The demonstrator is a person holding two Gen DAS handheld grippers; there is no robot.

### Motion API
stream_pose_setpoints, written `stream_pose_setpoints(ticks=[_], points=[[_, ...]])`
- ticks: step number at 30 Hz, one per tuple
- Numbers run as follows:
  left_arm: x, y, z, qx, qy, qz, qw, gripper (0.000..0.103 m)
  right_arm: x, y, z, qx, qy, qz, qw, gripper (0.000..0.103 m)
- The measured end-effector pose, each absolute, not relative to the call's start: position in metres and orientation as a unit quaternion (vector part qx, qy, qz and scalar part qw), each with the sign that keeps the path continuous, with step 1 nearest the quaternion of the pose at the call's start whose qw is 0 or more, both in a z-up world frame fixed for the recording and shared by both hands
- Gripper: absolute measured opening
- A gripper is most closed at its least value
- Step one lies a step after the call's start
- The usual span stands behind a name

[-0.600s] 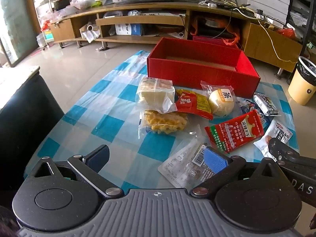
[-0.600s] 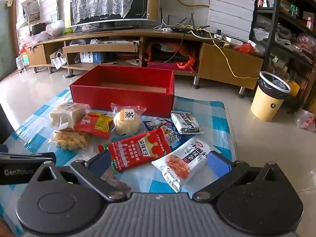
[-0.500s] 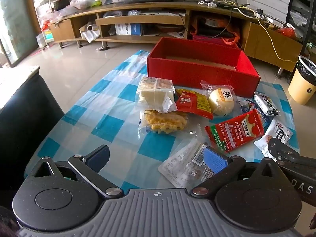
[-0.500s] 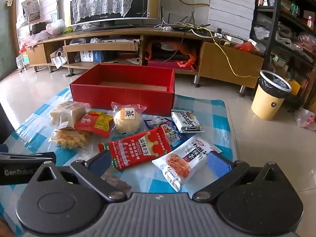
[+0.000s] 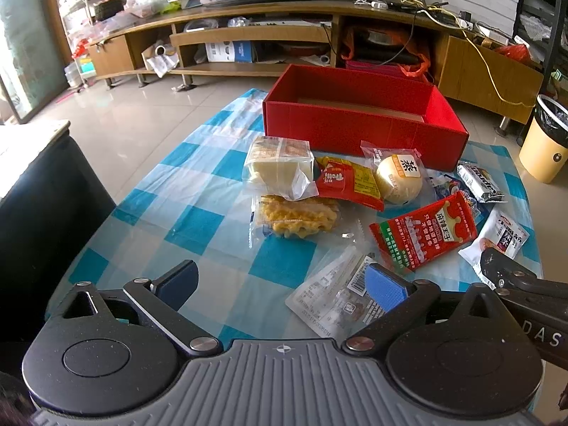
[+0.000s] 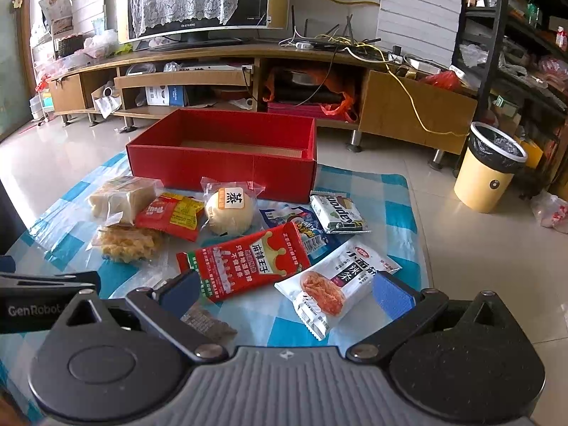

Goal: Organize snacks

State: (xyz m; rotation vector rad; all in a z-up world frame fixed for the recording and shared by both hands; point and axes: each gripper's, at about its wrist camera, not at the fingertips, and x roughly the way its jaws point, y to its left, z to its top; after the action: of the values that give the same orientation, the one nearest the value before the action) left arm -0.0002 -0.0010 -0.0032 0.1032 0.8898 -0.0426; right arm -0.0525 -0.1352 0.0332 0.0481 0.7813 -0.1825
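Observation:
An open red box (image 5: 362, 120) (image 6: 223, 158) stands at the far side of a blue checked cloth (image 5: 198, 220). In front of it lie several snack packs: a cake pack (image 5: 278, 168), a waffle pack (image 5: 298, 216), a small red pack (image 5: 348, 183), a round bun (image 5: 399, 177) (image 6: 230, 207), a long red pack (image 5: 424, 230) (image 6: 248, 261), a white pack (image 6: 335, 282) and a clear pack (image 5: 337, 294). My left gripper (image 5: 282, 285) is open above the cloth's near edge. My right gripper (image 6: 284, 289) is open, low over the long red and white packs.
A wooden TV bench (image 6: 248, 71) runs along the back wall. A yellow bin (image 6: 491, 167) stands on the tiled floor at the right. A dark seat (image 5: 39, 213) is at the left of the cloth. Shelves (image 6: 514, 35) fill the far right.

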Motion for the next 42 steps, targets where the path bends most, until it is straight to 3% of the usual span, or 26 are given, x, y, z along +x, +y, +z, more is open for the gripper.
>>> stream_pose_setpoints(ticks=[42], points=[[0.005, -0.011, -0.018, 0.063, 0.447, -0.045, 0.891, 0.101, -0.047, -0.144, 0.016, 0.026, 0.422, -0.082, 0.903, 0.103]])
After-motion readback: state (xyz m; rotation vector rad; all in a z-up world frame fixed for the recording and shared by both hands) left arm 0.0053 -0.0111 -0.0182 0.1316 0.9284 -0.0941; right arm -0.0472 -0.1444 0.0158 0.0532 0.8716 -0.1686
